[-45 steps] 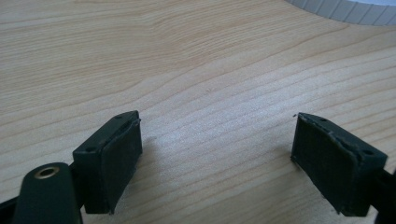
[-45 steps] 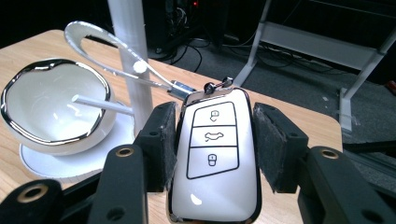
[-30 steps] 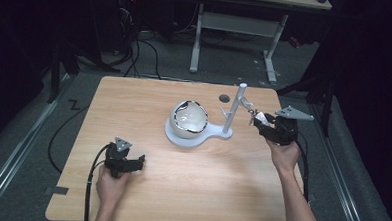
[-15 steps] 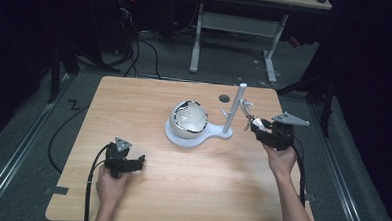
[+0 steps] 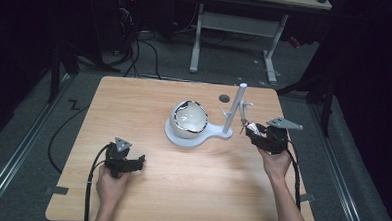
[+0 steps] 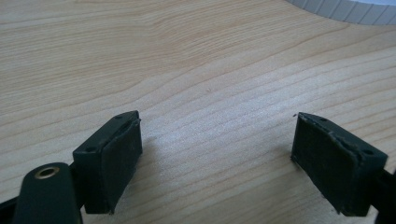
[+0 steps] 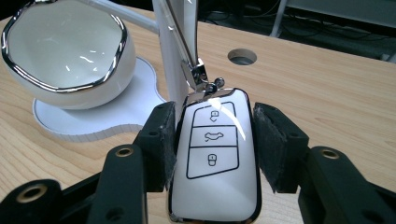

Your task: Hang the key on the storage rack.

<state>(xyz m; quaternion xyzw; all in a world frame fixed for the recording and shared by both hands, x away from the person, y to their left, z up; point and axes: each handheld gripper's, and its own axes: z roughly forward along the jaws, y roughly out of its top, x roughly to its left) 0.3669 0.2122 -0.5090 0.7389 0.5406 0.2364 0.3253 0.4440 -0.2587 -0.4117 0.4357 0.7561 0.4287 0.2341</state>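
1. We hold the key fob (image 7: 214, 158) in our right claw (image 7: 214, 149), the pads pressing on its two long edges, so the grip is made. In the high view the right claw (image 5: 255, 130) sits just right of the stand's post (image 5: 235, 108).
2. The fob's chain (image 7: 198, 70) runs up from its top toward the post (image 7: 175, 56). We cannot tell whether the ring is on a hook or free of it.
3. The bowl (image 5: 188, 117) on the stand's white base (image 5: 182, 139) looks empty in the right gripper view, so we judge the fob is not yet put away. Either hanging it on the post or dropping it in the bowl is left.
4. Our left claw (image 5: 131, 163) rests on the counter (image 5: 180, 190) near the front left, well apart from the stand. Its jaws stand wide with nothing between them, just bare wood in the left gripper view.
5. Against the earlier frame, our right hand is lower and a little nearer to us, and the fob has come down with it from beside the upper post to nearer its foot. The left hand, bowl and stand lie as they did.
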